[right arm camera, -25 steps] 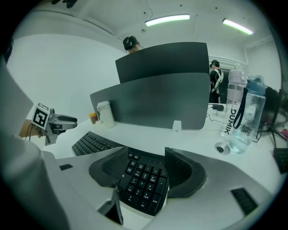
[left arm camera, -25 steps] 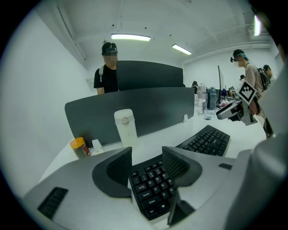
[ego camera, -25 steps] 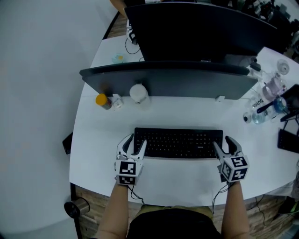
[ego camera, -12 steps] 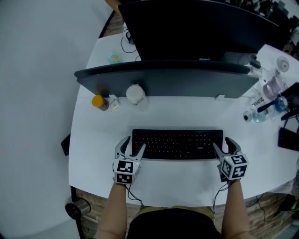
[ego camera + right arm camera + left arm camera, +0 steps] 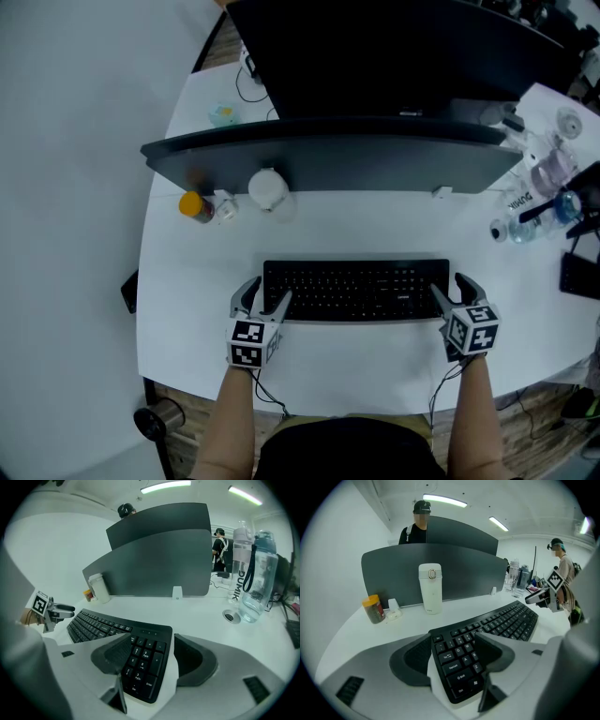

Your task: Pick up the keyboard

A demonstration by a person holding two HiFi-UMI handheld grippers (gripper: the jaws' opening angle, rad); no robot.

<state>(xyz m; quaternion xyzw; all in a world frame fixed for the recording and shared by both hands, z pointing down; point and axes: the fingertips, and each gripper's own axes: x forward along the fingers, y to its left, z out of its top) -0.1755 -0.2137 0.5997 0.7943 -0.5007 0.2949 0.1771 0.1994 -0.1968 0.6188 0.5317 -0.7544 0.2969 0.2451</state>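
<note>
The black keyboard (image 5: 356,291) lies flat on the white desk (image 5: 366,230), in front of the grey partition. My left gripper (image 5: 261,300) straddles its left end, and my right gripper (image 5: 452,292) straddles its right end. In the left gripper view the keyboard (image 5: 506,620) runs between the jaws of the left gripper (image 5: 452,663), which have just been opening; the pads stand off it. In the right gripper view the number-pad end of the keyboard (image 5: 93,623) sits between the wide jaws of the right gripper (image 5: 152,660), which have also just been opening.
A white flask (image 5: 268,187), a small white item (image 5: 223,204) and an orange-lidded jar (image 5: 194,204) stand by the partition (image 5: 328,155). Clear bottles (image 5: 548,187) and a dark device (image 5: 581,277) crowd the right end. The desk's near edge runs just behind my hands. People stand beyond the partition.
Both grippers have sunk slightly toward the desk at the keyboard's two ends. The left jaws stand wider apart than before. The keyboard stays in the same spot.
</note>
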